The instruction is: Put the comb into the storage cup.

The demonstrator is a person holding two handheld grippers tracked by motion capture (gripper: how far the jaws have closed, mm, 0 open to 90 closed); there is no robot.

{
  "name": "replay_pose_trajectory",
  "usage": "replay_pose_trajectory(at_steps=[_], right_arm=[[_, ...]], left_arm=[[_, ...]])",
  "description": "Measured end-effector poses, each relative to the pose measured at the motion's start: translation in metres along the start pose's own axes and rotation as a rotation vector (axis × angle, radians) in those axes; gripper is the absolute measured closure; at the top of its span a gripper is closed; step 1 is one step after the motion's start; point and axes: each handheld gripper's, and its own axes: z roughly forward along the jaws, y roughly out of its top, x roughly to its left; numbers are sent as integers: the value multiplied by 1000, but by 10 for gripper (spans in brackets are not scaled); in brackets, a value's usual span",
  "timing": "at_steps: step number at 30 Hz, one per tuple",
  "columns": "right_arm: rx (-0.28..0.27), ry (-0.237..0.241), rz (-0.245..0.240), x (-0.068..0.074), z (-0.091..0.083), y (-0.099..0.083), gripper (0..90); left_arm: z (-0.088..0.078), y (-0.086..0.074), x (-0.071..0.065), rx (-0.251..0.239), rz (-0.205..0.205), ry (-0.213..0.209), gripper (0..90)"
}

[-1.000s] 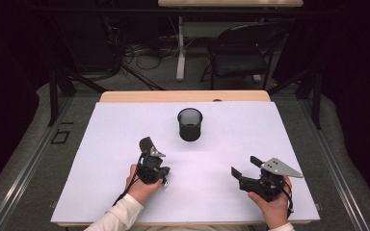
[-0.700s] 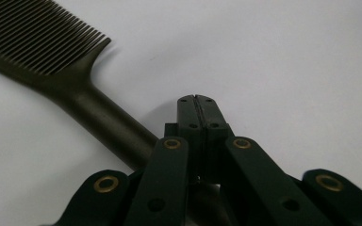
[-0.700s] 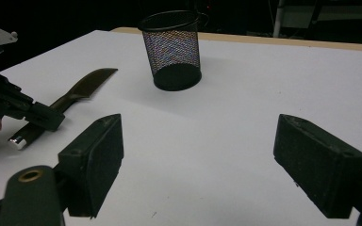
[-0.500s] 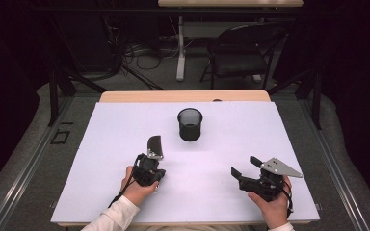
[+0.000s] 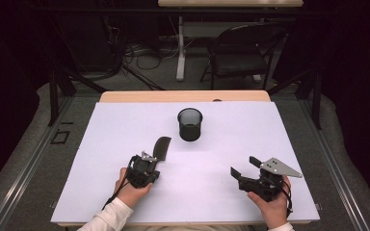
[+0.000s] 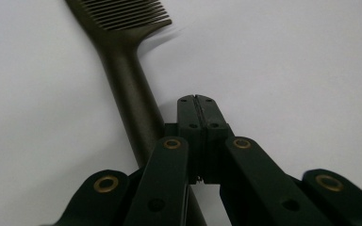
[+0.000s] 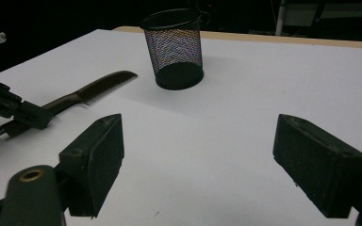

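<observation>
A dark comb (image 5: 161, 147) lies flat on the white sheet, teeth pointing toward a black mesh cup (image 5: 190, 124) that stands upright at the table's middle. My left gripper (image 5: 149, 160) rests at the comb's handle end with its jaws shut. In the left gripper view the pads (image 6: 197, 101) meet with nothing between them. There the comb handle (image 6: 127, 89) runs past their left side and under the linkage. My right gripper (image 5: 243, 166) sits near the front right, open and empty. In the right gripper view its pads stand wide (image 7: 198, 165), facing the cup (image 7: 174, 47) and the comb (image 7: 89, 92).
The white sheet (image 5: 270, 130) covers most of the table, and a wooden strip (image 5: 183, 96) shows along the far edge. A folding chair (image 5: 241, 53) and cables stand on the floor beyond. Dark floor drops off at both sides.
My left hand has slid a little back and to the left. The comb now lies longer in view ahead of the left gripper. The right gripper has stayed put.
</observation>
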Motion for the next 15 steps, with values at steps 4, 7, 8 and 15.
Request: replay_pose_trajectory(at_steps=[4, 7, 8, 15], right_arm=[[1, 1, -1, 0, 0, 0, 171], [4, 1, -1, 0, 0, 0, 172], [4, 1, -2, 0, 0, 0, 172], [2, 2, 1, 0, 1, 0, 172]], left_arm=[[-2, -3, 3, -3, -8, 3, 899], [-4, -5, 6, -5, -10, 8, 899], [-5, -5, 7, -8, -11, 8, 899], [-7, -7, 10, -22, -20, 7, 899]])
